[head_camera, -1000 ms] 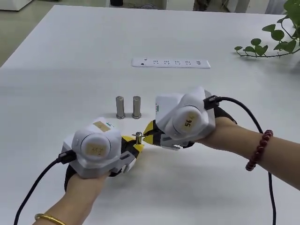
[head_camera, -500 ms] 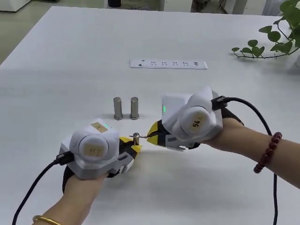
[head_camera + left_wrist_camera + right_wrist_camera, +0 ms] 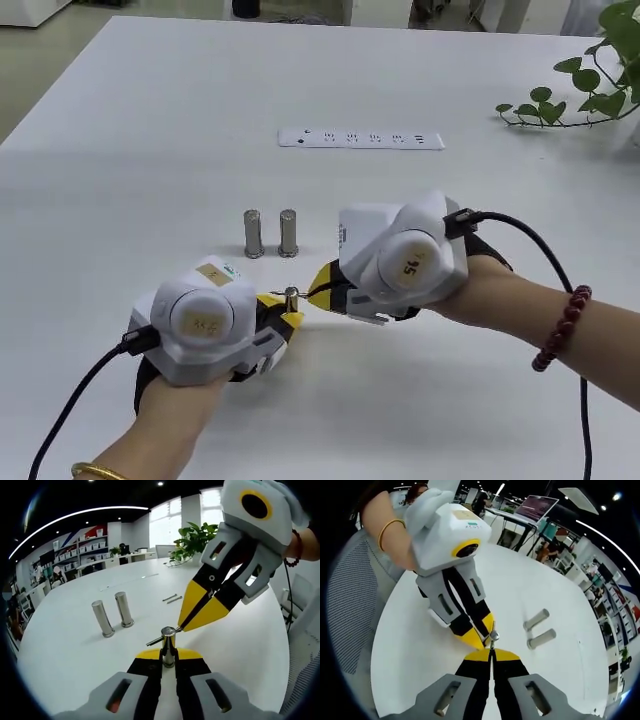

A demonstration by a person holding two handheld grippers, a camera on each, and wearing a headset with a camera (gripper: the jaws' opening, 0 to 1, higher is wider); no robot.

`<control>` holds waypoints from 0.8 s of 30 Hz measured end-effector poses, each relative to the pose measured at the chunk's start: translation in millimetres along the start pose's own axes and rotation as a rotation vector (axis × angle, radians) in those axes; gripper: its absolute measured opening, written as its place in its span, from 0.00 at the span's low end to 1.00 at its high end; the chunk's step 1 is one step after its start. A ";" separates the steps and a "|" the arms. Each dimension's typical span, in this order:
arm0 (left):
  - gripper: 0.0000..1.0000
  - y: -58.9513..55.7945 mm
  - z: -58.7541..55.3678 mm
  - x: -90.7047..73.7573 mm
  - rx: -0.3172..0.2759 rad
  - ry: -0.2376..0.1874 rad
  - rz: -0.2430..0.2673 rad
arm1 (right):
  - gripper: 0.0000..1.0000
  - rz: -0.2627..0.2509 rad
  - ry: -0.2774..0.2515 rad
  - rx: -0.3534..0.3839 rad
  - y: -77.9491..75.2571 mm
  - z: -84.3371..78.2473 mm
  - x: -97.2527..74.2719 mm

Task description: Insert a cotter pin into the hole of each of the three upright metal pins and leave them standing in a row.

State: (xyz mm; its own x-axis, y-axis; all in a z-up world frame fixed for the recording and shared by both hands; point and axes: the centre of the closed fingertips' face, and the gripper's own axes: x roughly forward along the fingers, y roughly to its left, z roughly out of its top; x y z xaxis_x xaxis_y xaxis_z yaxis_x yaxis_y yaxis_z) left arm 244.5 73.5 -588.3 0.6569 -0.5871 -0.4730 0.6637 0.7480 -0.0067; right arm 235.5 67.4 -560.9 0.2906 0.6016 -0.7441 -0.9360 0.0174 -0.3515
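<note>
We see the metal pin [image 3: 168, 642] upright on the white table [image 3: 150, 120], clamped low between the yellow jaws of the left gripper [image 3: 168, 656]. A cotter pin [image 3: 155, 641] crosses its top, one end jutting out past it and the other pinched in the closed jaws of the right gripper [image 3: 491, 653], whose tips sit just beside it. Beyond that metal pin a standing pin [image 3: 254, 233] and its neighbour [image 3: 288, 232] rise side by side, loose cotter pins [image 3: 171, 598] lie farther off, and farther still lie the power strip [image 3: 361, 138] and a leafy plant [image 3: 590, 80].
</note>
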 end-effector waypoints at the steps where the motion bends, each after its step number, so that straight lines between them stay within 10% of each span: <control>1: 0.06 0.0 0.0 0.0 0.000 0.000 0.001 | 0.00 0.000 -0.001 0.001 0.0 0.4 0.1; 16: 0.06 0.6 -0.1 0.0 0.000 0.001 -0.001 | 0.00 -0.006 -0.028 0.076 -2.0 1.7 2.2; 24: 0.05 3.9 -0.4 -0.7 -0.017 0.004 0.001 | 0.10 -0.036 -0.119 0.363 -10.5 1.3 -3.5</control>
State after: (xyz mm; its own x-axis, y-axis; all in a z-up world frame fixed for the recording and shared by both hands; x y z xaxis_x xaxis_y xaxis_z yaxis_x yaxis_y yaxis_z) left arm 246.5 76.9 -588.3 0.6563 -0.5852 -0.4762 0.6569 0.7537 -0.0209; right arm 244.0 66.2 -553.8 0.3198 0.6833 -0.6563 -0.9411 0.3092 -0.1366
